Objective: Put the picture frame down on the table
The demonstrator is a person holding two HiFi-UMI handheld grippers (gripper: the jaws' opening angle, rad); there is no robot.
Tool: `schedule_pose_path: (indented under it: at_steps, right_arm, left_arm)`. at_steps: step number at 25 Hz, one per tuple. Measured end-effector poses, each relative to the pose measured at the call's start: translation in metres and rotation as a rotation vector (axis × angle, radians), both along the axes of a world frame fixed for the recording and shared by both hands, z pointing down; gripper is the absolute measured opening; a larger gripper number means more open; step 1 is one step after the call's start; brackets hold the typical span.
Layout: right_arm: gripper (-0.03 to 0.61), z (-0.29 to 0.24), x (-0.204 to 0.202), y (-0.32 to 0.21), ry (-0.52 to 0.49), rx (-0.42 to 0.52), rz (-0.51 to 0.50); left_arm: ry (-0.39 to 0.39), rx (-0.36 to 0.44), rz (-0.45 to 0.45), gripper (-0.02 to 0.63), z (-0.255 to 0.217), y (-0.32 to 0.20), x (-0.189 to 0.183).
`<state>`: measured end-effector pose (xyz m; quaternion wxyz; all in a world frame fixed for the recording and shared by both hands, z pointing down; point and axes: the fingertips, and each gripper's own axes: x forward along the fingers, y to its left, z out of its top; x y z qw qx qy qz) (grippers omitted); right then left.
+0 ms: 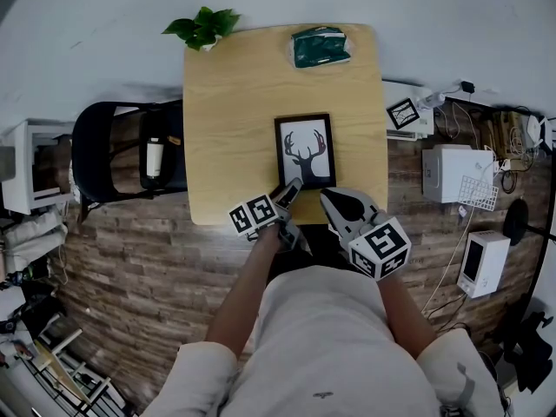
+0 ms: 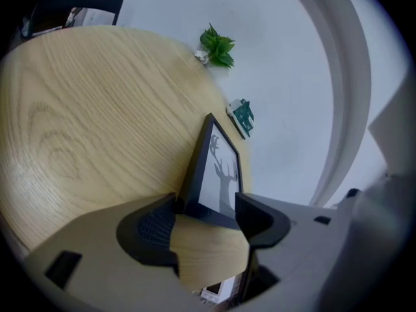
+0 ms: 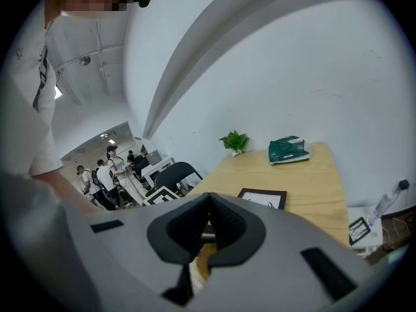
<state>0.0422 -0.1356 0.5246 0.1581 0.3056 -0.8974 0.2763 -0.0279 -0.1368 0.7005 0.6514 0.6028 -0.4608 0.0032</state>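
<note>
A light wooden tabletop (image 1: 234, 102) is filling the middle of the head view, spreading out ahead of both pairs of fingers. One black office chair (image 1: 113, 150) is standing beside the tabletop, well off to the left of the left fingers.

One picture frame (image 1: 305, 151), black-edged and showing a deer's antlered head in silhouette, is lying face up on the tabletop just ahead of the fingers, and it appears to be flat. Its long axis is running away from the person, roughly the way the left fingers are pointing. Its short near edge is facing them.

Two grippers are showing. The left gripper (image 1: 289, 191) is the nearer one, with its tips sitting at the frame's near left corner. Its fingers (image 2: 156, 223) are standing apart, with the frame's near edge showing in the gap. The gap is looking far wider than the frame is thick, so they seem not to be pinching it. Whether a pad is brushing the edge is too close to tell. The right gripper (image 1: 330, 198) is hovering just short of the near right corner, its fingers (image 3: 224, 223) pressed together on nothing.

The frame is looking already set down, so the coming move is probably drawing the left fingers straight back along that long axis without dragging the corner.

One dark green packet (image 1: 320, 46) is lying beyond the frame's far edge, well apart from the fingers. One small potted plant (image 1: 203, 27) is sitting farther off, ahead and to the left.
</note>
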Motion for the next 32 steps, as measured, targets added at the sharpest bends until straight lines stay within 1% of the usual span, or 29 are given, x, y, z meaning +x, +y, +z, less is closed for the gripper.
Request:
schedule_pose_path:
  at_steps: [6, 11, 18, 20, 24, 32]
  right_arm:
    - [-0.002, 0.001, -0.001, -0.002, 0.001, -0.005, 0.001]
    - [-0.002, 0.0, 0.0, 0.0, -0.003, -0.002, 0.003]
    - [-0.002, -0.003, 0.003, -0.001, -0.003, 0.001, 0.005]
    - [-0.002, -0.002, 0.003, -0.001, -0.004, 0.0, 0.005]
    - [-0.002, -0.001, 0.002, 0.001, -0.006, -0.002, 0.003]
    - [-0.002, -0.006, 0.001, 0.003, -0.011, 0.013, 0.005]
  left_arm:
    - [-0.077, 0.006, 0.081, 0.27, 0.001, 0.001, 0.003]
    - [-0.17, 0.02, 0.155, 0.282, 0.002, 0.005, 0.005]
    - [-0.266, 0.031, 0.206, 0.293, 0.003, 0.01, 0.002]
    - [-0.275, 0.04, 0.212, 0.293, 0.002, 0.01, 0.001]
    - [-0.264, 0.046, 0.211, 0.293, 0.001, 0.01, 0.001]
    - [-0.279, 0.068, 0.222, 0.293, -0.007, 0.012, 0.001]
